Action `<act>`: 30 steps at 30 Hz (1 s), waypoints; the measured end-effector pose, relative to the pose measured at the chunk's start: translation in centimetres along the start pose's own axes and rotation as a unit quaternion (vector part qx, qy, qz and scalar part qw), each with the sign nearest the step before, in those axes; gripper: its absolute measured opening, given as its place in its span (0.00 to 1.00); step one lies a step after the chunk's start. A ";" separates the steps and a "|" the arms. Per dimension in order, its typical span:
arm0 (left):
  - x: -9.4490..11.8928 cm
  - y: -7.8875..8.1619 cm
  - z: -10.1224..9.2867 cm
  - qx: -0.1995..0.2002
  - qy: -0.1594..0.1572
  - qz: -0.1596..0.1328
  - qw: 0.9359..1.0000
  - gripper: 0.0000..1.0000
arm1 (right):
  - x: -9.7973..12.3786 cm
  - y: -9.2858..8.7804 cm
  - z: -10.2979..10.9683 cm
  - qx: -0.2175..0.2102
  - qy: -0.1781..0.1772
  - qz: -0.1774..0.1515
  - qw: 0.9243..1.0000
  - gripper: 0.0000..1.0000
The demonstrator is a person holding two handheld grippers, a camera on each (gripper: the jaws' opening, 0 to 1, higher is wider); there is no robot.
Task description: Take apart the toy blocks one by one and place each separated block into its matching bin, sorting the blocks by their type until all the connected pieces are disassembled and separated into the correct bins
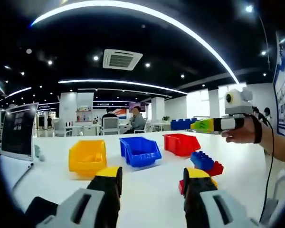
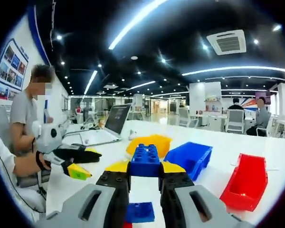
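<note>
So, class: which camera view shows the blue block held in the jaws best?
The right gripper view: the blue block sits close up, clamped in the right gripper. The left gripper view shows that gripper far off, the block unclear.

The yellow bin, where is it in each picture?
Left gripper view: the yellow bin sits left of centre, leftmost of three bins.
Right gripper view: it peeks out at centre, behind the held blue block.
Shared landmark: the blue bin right beside it.

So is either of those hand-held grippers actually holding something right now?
Yes. The right hand-held gripper pinches a blue block by its lower sides, studs facing up. The left hand-held gripper is open, holding nothing.
</note>
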State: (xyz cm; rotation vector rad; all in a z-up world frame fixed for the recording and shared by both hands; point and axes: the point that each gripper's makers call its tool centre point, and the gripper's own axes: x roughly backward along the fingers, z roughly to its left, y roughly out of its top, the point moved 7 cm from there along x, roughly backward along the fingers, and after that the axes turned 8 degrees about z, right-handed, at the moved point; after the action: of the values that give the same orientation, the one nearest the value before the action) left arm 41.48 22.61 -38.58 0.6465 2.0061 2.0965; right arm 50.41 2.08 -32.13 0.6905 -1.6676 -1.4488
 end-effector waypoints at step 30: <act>1.8 -0.4 1.5 -0.007 0.023 -0.010 1.000 0.51 | -12.8 -0.8 -10.4 -0.060 -0.106 0.126 0.985 0.24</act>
State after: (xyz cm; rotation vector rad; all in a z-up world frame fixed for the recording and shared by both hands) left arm 40.40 24.76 -38.58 0.5788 2.0128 2.1314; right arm 65.85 6.79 -35.50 0.2534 -1.7385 -1.4638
